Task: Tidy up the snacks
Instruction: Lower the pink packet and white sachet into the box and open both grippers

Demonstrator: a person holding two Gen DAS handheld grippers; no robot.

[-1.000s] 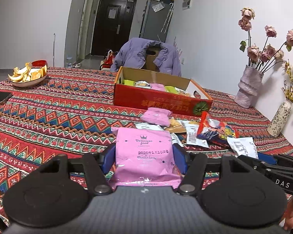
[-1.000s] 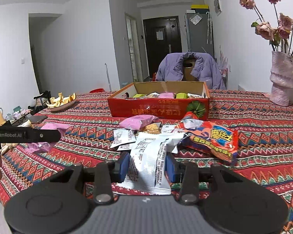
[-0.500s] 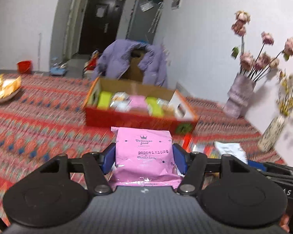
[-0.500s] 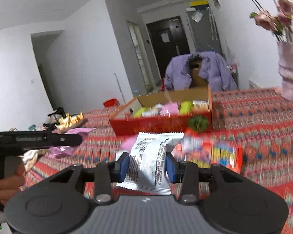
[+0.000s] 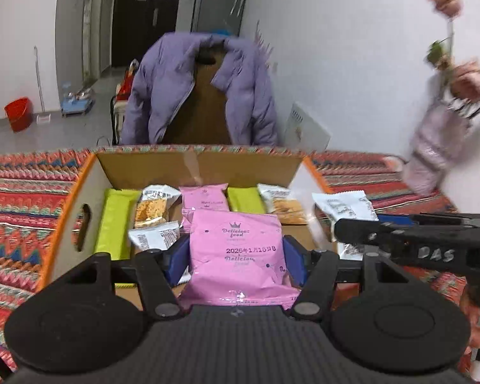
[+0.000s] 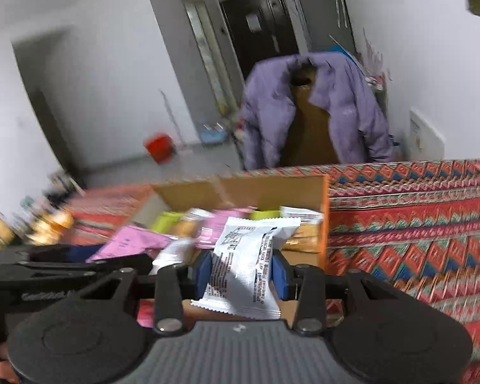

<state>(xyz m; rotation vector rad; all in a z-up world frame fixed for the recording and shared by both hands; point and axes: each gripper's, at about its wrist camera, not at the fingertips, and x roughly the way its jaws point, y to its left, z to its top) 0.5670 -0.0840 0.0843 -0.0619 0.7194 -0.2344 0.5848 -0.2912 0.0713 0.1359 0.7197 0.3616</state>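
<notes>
A glossy pink foil snack packet (image 5: 236, 249), printed with a small crown, the words "Delicious food" and a date, is pinched at both side edges and held above an open cardboard box (image 5: 195, 164) with orange-red outer walls and a plain brown inside. A white crinkle-edged snack packet (image 6: 246, 268) with black printed text, its back seam facing the camera, is likewise pinched at both sides over the box's right end. Inside the box lie, in a row, lime-green bars (image 5: 116, 220), clear-windowed white packets of golden crackers (image 5: 153, 204) and another pink packet (image 5: 203, 196). The box sits on a red patterned tablecloth.
</notes>
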